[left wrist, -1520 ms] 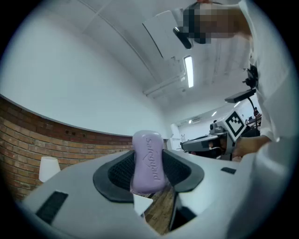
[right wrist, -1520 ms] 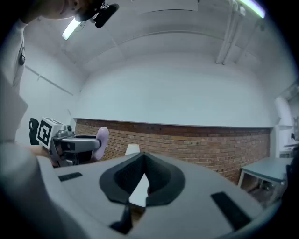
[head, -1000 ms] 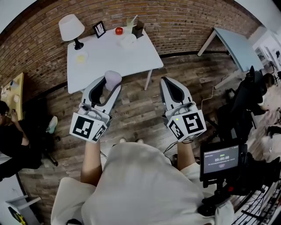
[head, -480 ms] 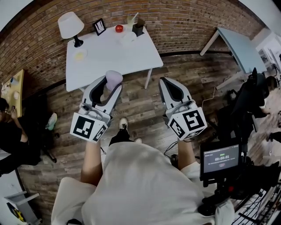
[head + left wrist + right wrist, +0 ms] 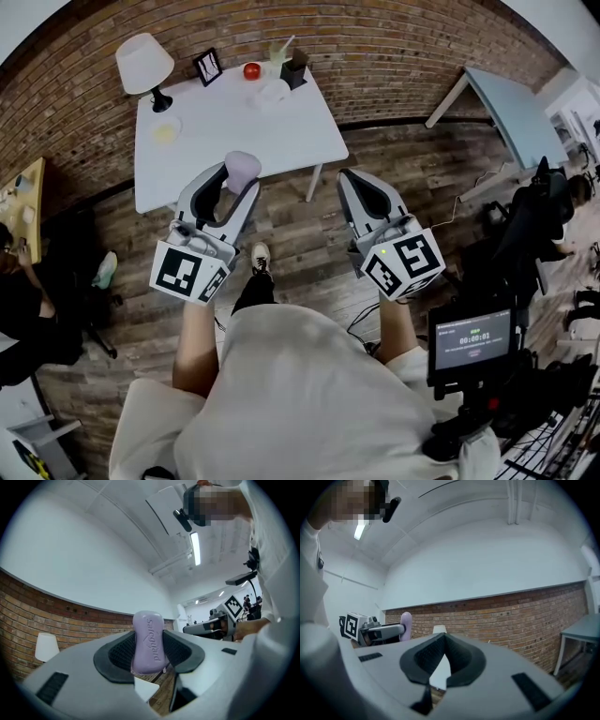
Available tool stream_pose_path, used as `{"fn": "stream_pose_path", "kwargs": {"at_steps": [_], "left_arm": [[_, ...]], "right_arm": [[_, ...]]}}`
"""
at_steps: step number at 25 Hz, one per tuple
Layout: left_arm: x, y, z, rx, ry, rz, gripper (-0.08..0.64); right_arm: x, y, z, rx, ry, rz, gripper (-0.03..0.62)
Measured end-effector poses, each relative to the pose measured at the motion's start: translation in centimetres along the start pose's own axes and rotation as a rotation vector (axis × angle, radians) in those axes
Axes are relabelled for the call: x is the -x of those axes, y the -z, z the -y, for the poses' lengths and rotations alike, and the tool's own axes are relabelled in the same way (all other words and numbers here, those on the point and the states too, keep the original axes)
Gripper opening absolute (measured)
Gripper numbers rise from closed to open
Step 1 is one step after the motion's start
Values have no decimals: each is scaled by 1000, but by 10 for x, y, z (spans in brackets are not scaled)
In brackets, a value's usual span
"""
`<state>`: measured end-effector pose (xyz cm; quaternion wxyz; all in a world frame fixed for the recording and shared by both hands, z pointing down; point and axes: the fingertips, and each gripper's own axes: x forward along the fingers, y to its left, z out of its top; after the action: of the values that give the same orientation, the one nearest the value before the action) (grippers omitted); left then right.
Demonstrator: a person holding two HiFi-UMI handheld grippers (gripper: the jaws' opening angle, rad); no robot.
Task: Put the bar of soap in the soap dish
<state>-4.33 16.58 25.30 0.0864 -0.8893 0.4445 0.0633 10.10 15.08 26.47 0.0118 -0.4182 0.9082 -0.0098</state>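
Soap (image 5: 243,169) partly hidden between fingers (image 5: 204,199)

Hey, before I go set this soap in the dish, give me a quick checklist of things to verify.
1. Soap clamped in left tool: ok.
2. Right tool empty and shut: ok.
3. Standing close enough to the table: probably not ok, both tools look short of it.
4. White dish at the table's back empty: cannot tell, too small.
5. Middle of table bare for the approach: ok.
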Motion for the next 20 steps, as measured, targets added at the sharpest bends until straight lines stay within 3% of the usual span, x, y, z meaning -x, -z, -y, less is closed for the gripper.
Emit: {"fn": "stream_pose_path", "kwargs": {"at_steps": [12, 20], "left_arm": [[-71, 27, -81, 17, 5, -16, 189], [-107, 44, -128, 39, 20, -28, 189]], "right_arm": [[-95, -1, 44, 19, -34, -5, 3], [-147, -2, 67, 42, -10, -4, 5]]}}
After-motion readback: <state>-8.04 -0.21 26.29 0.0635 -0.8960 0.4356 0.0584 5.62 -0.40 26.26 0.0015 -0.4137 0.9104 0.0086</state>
